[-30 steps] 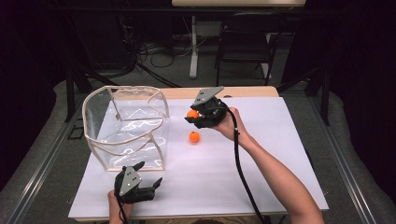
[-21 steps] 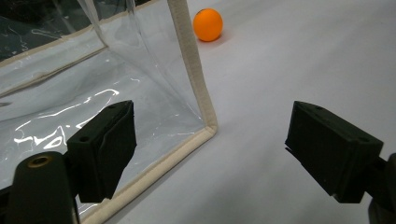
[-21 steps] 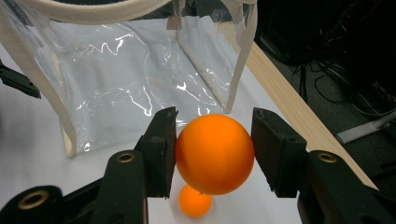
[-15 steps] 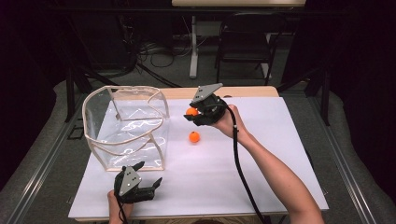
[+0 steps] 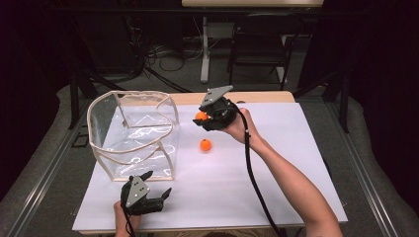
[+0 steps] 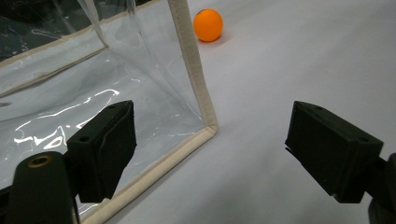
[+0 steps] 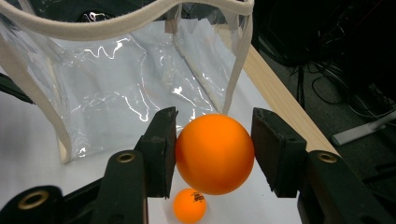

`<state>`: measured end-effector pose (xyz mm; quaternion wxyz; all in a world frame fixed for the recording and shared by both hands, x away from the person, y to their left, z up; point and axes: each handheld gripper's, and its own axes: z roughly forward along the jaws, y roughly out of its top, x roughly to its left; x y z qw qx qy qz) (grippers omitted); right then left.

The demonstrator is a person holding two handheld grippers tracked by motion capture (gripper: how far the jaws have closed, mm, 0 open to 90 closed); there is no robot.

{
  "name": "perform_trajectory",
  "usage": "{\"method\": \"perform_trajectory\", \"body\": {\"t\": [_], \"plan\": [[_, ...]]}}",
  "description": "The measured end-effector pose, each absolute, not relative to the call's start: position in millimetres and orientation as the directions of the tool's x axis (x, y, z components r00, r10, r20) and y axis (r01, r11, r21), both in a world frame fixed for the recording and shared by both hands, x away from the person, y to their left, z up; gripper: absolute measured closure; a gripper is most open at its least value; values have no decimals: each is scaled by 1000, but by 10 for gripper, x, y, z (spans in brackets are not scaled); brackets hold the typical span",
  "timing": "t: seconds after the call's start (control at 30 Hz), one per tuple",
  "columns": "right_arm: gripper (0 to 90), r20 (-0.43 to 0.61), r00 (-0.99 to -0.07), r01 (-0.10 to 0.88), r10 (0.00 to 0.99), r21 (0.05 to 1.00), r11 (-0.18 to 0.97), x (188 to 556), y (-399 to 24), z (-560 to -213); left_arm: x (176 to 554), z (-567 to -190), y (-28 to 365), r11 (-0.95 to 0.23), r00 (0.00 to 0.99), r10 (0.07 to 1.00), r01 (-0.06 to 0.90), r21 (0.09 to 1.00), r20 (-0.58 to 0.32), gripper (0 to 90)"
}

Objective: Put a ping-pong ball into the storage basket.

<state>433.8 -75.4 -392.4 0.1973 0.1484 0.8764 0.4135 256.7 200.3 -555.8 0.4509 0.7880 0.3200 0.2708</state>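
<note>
My right gripper (image 5: 201, 117) (image 7: 215, 151) is shut on an orange ball (image 5: 200, 116) (image 7: 215, 153) and holds it in the air above the white tabletop (image 5: 276, 148), just right of the clear plastic bag (image 5: 133, 133) (image 7: 121, 88). A second orange ball (image 5: 205, 144) (image 7: 189, 205) (image 6: 208, 24) lies on the table below and a little nearer. My left gripper (image 5: 157, 191) (image 6: 210, 154) rests at the table's near edge, open, its jaws wide apart with nothing between them, pointing at the bag's near corner (image 6: 205, 126).
The bag stands upright with its cream-trimmed mouth open at the top, at the table's left. A wooden table edge (image 5: 267, 96) runs along the back. Chairs and cables (image 5: 257, 54) lie on the floor beyond.
The right gripper with its ball has shifted slightly left toward the bag. The left gripper and the ball on the table have stayed where they were.
</note>
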Motion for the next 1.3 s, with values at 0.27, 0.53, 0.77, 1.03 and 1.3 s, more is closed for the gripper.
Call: {"method": "perform_trajectory", "body": {"t": [0.27, 0.53, 0.77, 1.03, 1.3], "plan": [[514, -228, -879, 91, 418, 782, 617, 4351, -717, -3877, 2567, -5558, 2005, -387, 648, 749, 260, 885, 137, 160], [513, -233, -879, 86, 415, 780, 620, 4370, -677, -3850, 2570, -5555, 2008, -389, 649, 748, 256, 885, 140, 161], [513, -233, -881, 83, 412, 780, 620, 4391, -628, -3803, 2571, -5555, 2009, -388, 649, 748, 256, 885, 140, 161], [514, -238, -882, 76, 407, 781, 620, 4413, -572, -3769, 2570, -5555, 2011, -387, 649, 748, 255, 886, 139, 161], [513, -245, -881, 63, 405, 787, 614, 4407, -518, -3701, 2570, -5552, 2009, -388, 649, 748, 256, 885, 140, 161]]}}
